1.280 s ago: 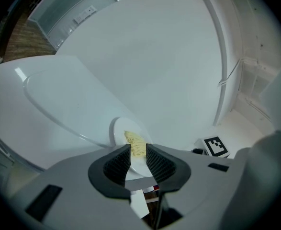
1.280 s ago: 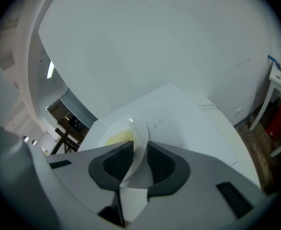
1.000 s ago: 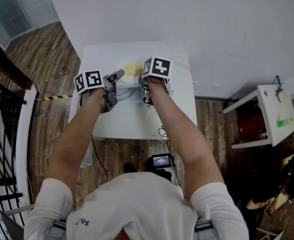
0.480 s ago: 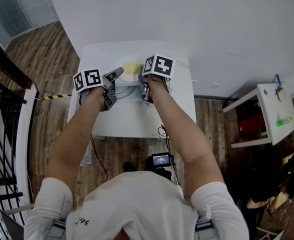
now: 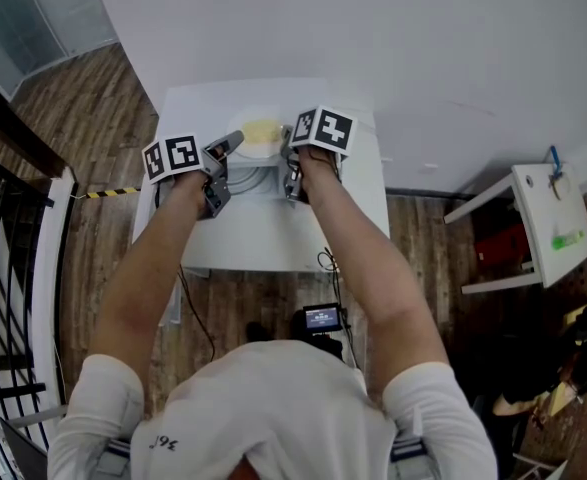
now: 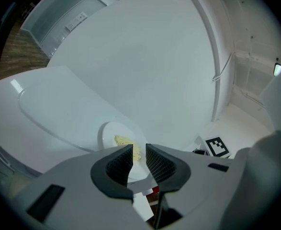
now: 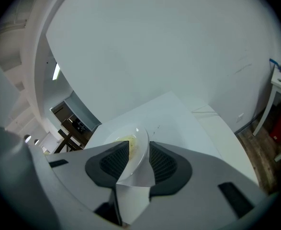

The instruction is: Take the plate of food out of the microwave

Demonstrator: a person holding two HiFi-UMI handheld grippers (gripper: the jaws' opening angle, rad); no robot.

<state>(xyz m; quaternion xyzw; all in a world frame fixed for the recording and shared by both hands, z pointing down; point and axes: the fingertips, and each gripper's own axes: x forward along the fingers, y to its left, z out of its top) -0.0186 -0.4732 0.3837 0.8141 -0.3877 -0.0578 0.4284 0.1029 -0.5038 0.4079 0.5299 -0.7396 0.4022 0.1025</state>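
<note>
White short-sleeved shirt [image 5: 273, 398]; grey left tool [image 6: 139, 152], right tool [image 7: 139, 150], black ribbed pads [image 6: 120, 164].

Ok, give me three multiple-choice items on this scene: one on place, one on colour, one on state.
1. Where is the plate?
A. on the white table
B. on the wooden floor
C. on a chair

2. What colour is the food?
A. red
B. pale yellow
C. green

3. How do the right gripper's jaws stand?
A. shut with nothing between
B. apart, with the plate's rim between
C. out of view

Answers:
1. A, the plate lies on the table.
2. B, the food is pale yellow.
3. B, the right gripper has just been opening its jaws, and the rim stands between them.
</note>
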